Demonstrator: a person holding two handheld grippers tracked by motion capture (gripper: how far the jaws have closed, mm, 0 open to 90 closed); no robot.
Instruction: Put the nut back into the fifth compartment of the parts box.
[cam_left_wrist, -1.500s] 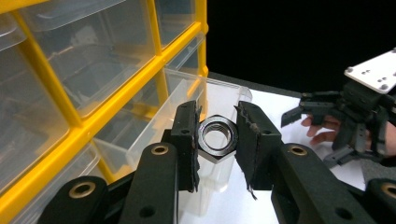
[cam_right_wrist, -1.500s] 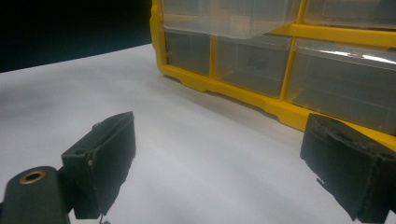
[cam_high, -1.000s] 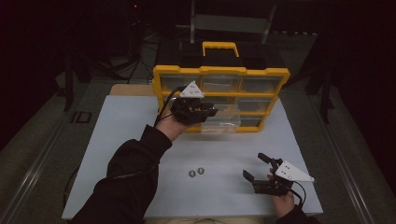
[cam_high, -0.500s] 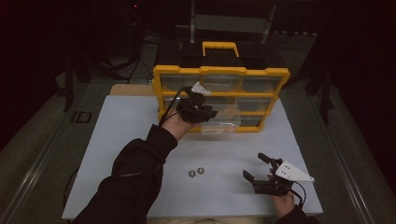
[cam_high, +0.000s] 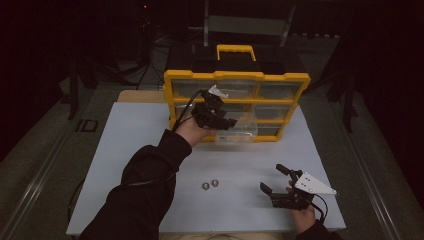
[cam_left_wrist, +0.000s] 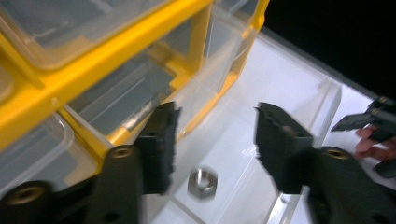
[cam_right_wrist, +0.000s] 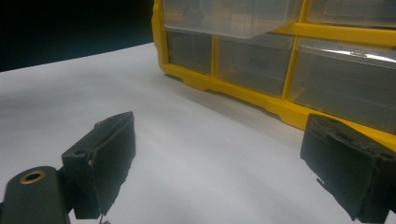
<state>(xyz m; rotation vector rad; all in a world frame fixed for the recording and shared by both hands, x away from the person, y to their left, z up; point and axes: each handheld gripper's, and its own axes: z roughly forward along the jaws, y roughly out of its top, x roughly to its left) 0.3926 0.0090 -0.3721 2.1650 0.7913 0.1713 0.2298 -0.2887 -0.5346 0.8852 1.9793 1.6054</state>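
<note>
Between the spread jaws of the left gripper (cam_left_wrist: 212, 140), a single metal hex nut (cam_left_wrist: 202, 182) lies flat on the floor of a pulled-out clear drawer (cam_left_wrist: 299, 88), its bore facing up; the jaws stand apart on either side above it and touch nothing. Seen from the high view, that left gripper (cam_high: 222, 121) hangs over the clear drawer (cam_high: 240, 131), which juts from the lower rows of the yellow organizer (cam_high: 235, 76) toward the person, its long axis running from the cabinet front toward the tabletop's near edge. The organizer stands upright at the far edge of the white tabletop (cam_high: 125, 145), rows of clear drawers facing the person, a yellow handle (cam_high: 236, 50) on top. Two more hex nuts (cam_high: 210, 184) lie side by side, just beside each other, on the bare tabletop near the middle of its near half, well apart from both grippers. Toward the near right corner, the right gripper (cam_high: 277, 179) rests low over the tabletop with its jaws spread wide and nothing between them; its own view shows the right gripper (cam_right_wrist: 224, 163) aimed across the white surface at the organizer's bottom row of drawers (cam_right_wrist: 254, 60). The nuts are small, silvery and six-sided.
</note>
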